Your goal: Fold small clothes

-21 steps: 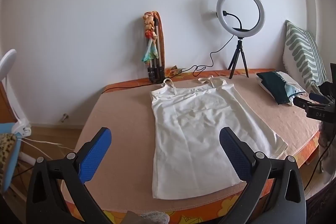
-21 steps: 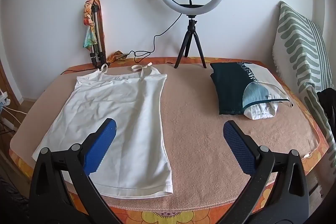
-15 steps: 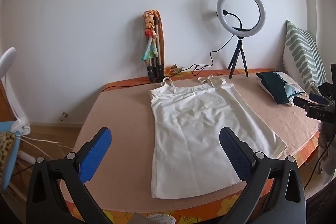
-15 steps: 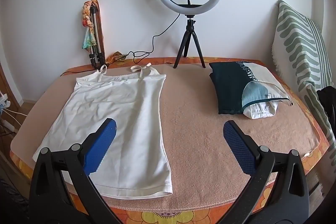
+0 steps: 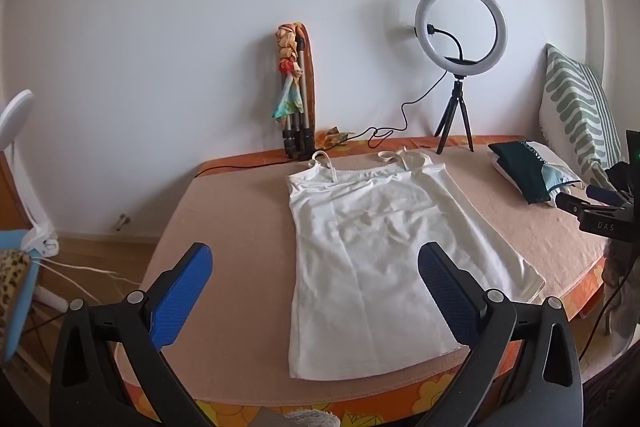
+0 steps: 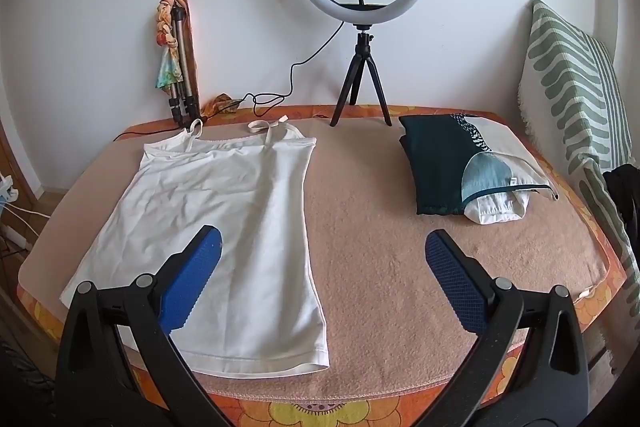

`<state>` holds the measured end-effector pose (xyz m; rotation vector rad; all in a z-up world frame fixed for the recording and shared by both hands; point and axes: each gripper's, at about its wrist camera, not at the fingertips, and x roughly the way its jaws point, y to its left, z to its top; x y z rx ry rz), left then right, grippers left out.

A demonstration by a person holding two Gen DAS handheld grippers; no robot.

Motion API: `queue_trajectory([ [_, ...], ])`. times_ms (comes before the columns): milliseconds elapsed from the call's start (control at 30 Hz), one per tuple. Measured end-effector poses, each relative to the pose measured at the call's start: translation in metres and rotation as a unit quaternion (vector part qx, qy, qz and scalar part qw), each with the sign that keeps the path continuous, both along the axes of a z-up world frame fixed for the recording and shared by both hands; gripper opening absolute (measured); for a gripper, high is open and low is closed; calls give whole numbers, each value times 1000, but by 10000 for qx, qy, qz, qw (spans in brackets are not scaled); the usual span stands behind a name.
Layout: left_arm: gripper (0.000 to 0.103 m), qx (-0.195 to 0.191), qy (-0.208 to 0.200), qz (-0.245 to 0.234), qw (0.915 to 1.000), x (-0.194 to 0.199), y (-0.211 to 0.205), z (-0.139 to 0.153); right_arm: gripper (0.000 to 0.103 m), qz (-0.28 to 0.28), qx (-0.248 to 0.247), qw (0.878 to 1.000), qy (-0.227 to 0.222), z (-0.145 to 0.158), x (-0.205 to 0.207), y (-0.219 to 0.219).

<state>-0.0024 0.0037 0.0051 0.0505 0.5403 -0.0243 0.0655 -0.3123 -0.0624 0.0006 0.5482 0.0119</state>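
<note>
My left gripper (image 5: pixel 314 277) and right gripper (image 6: pixel 323 263) hang with jaws spread wide, grasping nothing. The white top (image 6: pixel 224 223) lies flat on the table (image 6: pixel 380 227), straps toward the wall, folded clothes (image 6: pixel 460 167) well apart.
</note>
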Motion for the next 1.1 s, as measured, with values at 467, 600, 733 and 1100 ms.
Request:
queue_trajectory([
  [467,102,17,-67,2,10000,0,-1,5,103,-12,-17,10000,23,0,1,2],
  [600,102,-1,-69,0,10000,0,-1,5,103,-8,-25,10000,19,0,1,2],
  [733,102,0,-56,3,10000,-1,-1,4,103,-22,-30,10000,24,0,1,4],
  [1100,102,-5,-60,18,10000,1,0,2,103,16,-50,10000,-42,2,2,5],
])
